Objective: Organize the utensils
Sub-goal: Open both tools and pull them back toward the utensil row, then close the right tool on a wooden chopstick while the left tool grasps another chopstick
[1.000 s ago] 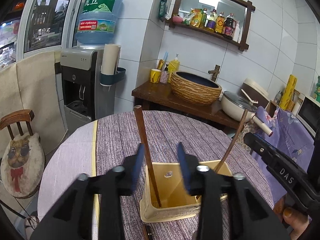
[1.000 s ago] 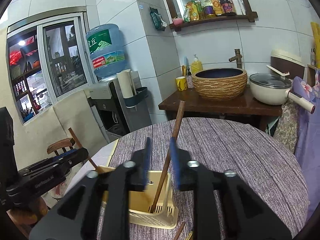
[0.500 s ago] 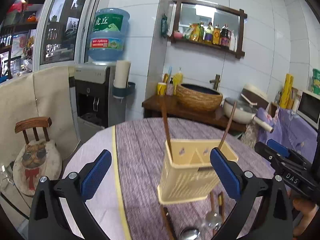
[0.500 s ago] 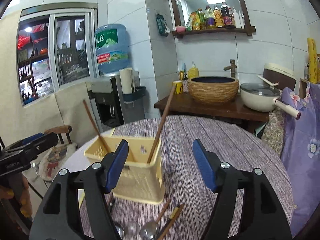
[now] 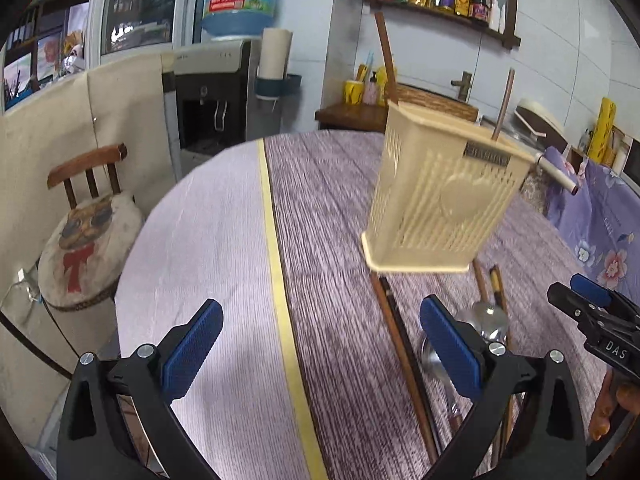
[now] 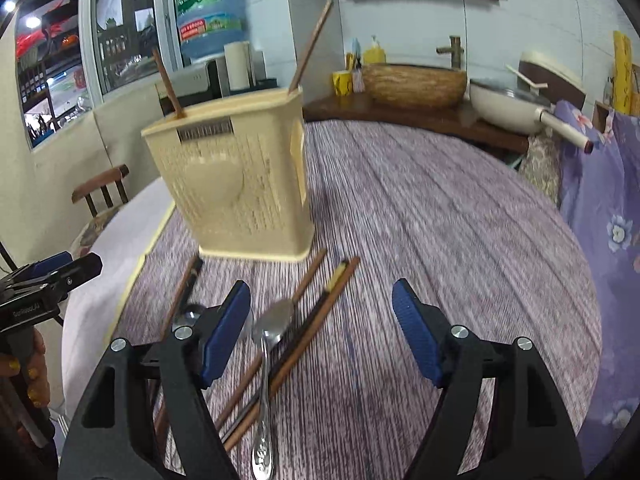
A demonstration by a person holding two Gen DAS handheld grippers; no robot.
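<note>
- Presently, both tools empty. Left gripper (image 5: 320, 344) spread wide, low over the table (image 5: 224, 240), nothing between its blue pads. Right gripper (image 6: 322, 328) equally wide, hovering above the loose cutlery.
- Task's things: cream utensil holder (image 6: 236, 184) stands upright mid-table with two chopsticks in it, one leaning left (image 6: 166, 80), one leaning right (image 6: 310, 48). Not yet sorted: a spoon (image 6: 270, 344) bowl-up toward the holder, several brown chopsticks (image 6: 316, 336) fanned beside and under it, another long stick (image 5: 400, 344) near the yellow tape line (image 5: 280, 280), and a second spoon bowl (image 5: 486, 316) just in front of the holder base.
- Judged step: picking the next piece off the pile.
- Risks: sticks and spoon overlap, so closing on one likely drags or pinches a neighbour; a thin round stick flat on cloth may roll out of the pads. Spoon handle is smooth metal, could slip or swing when lifted by one end.
- Holder looks light, perforated plastic; a knock from either tool, or a stick pushed in at an angle, could tip it, and the leaning chopsticks would spill.
- Both tools work the same small patch, so collision is possible.
- Around: wooden chair with a cat cushion (image 5: 84, 236) left of the table, water dispenser (image 5: 216, 92) behind, side counter with woven basin (image 6: 414, 80) and lidded pan (image 6: 516, 104), floral purple cloth (image 6: 600, 184) at right. None in the way; only the holder itself blocks reach to the far side.
</note>
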